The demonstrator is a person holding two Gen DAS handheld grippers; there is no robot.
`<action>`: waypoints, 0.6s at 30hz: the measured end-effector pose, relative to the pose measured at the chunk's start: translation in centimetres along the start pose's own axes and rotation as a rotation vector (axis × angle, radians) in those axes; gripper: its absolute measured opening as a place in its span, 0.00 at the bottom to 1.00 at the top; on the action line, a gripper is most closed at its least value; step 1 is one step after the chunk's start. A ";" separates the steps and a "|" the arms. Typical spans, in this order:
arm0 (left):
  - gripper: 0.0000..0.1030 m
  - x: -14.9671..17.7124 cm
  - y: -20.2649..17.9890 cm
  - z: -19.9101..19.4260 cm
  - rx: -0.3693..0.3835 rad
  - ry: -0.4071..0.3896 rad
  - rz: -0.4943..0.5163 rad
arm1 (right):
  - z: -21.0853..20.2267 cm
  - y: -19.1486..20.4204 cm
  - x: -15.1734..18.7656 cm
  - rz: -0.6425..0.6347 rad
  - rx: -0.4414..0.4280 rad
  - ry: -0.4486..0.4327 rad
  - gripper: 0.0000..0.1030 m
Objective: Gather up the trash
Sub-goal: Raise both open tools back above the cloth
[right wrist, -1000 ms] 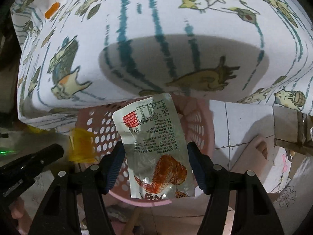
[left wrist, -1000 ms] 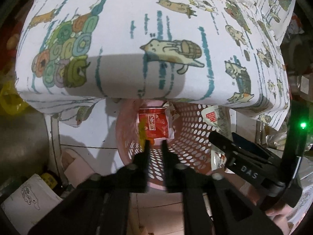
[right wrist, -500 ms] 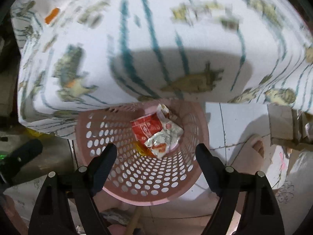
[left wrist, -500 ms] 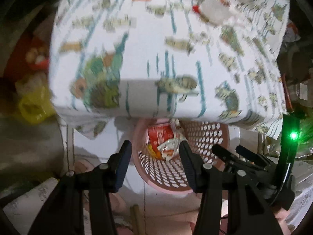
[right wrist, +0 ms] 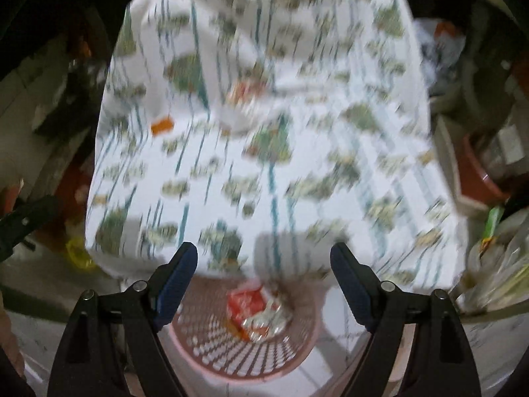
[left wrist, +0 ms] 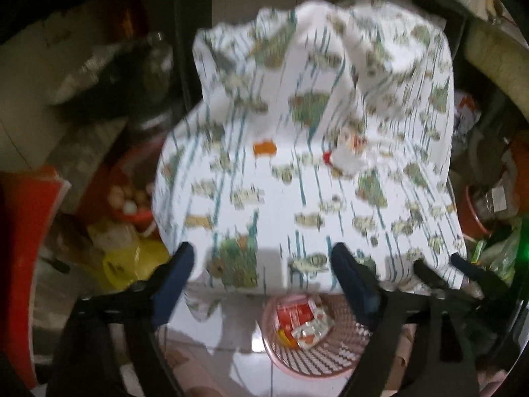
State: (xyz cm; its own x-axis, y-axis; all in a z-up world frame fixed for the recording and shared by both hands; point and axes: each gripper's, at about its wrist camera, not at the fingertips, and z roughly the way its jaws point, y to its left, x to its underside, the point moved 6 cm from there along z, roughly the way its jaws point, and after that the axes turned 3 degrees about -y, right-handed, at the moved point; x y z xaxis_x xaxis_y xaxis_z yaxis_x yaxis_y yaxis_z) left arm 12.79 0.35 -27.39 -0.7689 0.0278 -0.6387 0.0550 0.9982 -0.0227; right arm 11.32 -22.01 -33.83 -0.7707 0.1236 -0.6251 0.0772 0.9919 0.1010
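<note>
The left hand-held gripper (left wrist: 261,268) stands wide with nothing between its blue pads, its jaws having just been opening; the right hand-held gripper (right wrist: 264,266) is equally wide and empty. Both look down over the near edge of the desk (left wrist: 330,218), which is draped in a white printed cloth. Below that edge, on the tiled floor, stands the pink perforated basket (right wrist: 244,364), with a red wrapper (right wrist: 246,304) and a silvery packet (right wrist: 267,322) lying inside it.

More trash lies further out on the cloth: a crumpled white wrapper (left wrist: 345,162) and a small orange scrap (left wrist: 264,148), well apart from either set of pads.

The main risk, as I judge it, is the cloth (loose and rucked at the back): a low pinch on the thin scrap could catch fabric and drag it. The crumpled wrapper is light and may slip out on the way over the edge, missing the basket, which sits partly under the overhang. Both views are heavily blurred, so fine placement is hard to read.
</note>
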 end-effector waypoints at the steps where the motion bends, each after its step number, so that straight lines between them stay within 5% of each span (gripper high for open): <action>1: 0.84 -0.2 0.1 -0.5 -0.004 -0.018 0.003 | -0.8 -0.7 -0.8 0.002 0.036 -0.044 0.82; 11: 0.98 -4.1 1.1 -6.4 -0.013 -0.255 -0.014 | -6.7 -2.7 -6.1 -0.004 0.053 -0.279 0.88; 18: 0.99 -7.5 1.5 -9.6 0.010 -0.331 -0.064 | -9.7 -1.7 -8.4 -0.048 0.023 -0.386 0.91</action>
State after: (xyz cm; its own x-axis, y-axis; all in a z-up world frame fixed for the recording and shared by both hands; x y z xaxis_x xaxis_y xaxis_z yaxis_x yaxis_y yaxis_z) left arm 12.56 2.10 -15.25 -0.5222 -0.0549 -0.8510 0.0207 0.9968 -0.0770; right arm 11.51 -25.05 -21.29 -0.4794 0.0745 -0.8744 0.0646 0.9967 0.0495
